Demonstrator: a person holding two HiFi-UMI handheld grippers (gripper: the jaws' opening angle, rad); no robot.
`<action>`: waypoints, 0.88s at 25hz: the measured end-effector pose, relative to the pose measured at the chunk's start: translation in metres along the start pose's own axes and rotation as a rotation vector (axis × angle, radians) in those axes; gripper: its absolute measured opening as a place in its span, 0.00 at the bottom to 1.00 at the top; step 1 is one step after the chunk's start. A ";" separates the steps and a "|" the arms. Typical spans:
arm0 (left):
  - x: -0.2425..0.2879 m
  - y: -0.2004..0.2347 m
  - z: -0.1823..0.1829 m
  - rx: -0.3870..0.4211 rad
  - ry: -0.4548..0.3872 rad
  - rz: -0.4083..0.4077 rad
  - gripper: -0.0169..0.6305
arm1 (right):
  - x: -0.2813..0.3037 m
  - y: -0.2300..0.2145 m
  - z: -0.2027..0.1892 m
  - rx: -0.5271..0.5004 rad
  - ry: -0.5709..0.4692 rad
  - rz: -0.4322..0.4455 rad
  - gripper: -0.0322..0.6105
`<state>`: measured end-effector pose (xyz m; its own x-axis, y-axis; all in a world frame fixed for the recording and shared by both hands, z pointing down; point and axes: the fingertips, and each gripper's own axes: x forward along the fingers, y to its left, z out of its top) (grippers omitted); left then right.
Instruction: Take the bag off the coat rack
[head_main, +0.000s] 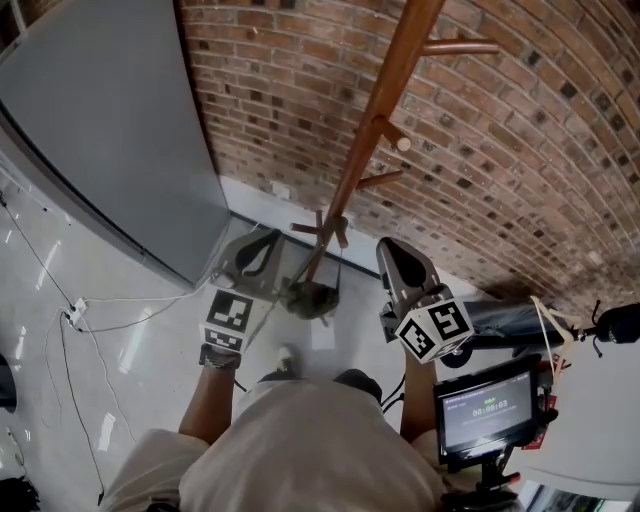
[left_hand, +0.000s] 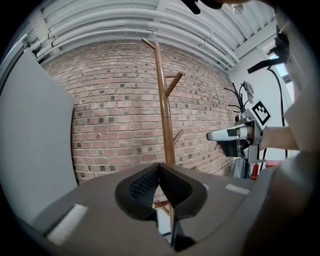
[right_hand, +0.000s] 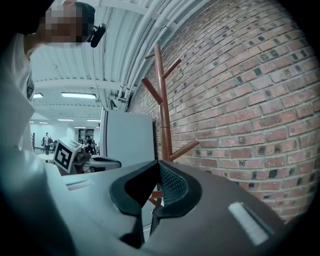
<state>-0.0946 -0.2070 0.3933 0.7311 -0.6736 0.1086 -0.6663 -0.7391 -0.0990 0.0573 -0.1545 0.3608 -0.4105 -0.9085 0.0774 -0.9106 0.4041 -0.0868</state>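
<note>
Left claw (left_hand: 159, 165) and right claw (right_hand: 159, 163) both clenched, empty, facing coat rack (left_hand: 164, 110)

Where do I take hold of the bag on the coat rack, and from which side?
Probably the strap rising from the bag toward the coat rack: it is thin and stands clear of the pole. Come from the room side, since the brick wall closes off the back.

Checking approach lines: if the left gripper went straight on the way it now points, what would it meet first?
Most likely the coat rack, whose pole stands just right of the shut tips of the left gripper. Depth is unclear, and a slight miss would reach the brick wall behind.
</note>
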 end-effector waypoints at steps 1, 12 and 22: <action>0.002 0.001 -0.001 -0.001 0.003 0.003 0.03 | 0.001 -0.002 -0.002 0.000 0.004 0.000 0.05; 0.027 -0.011 -0.018 0.000 0.062 0.081 0.03 | 0.021 -0.028 -0.038 -0.026 0.100 0.115 0.14; 0.051 -0.033 -0.045 0.007 0.147 0.102 0.08 | 0.046 -0.032 -0.085 -0.011 0.213 0.236 0.19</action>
<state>-0.0422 -0.2173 0.4469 0.6298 -0.7383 0.2415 -0.7346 -0.6671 -0.1237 0.0639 -0.2002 0.4518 -0.6100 -0.7477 0.2625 -0.7892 0.6029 -0.1167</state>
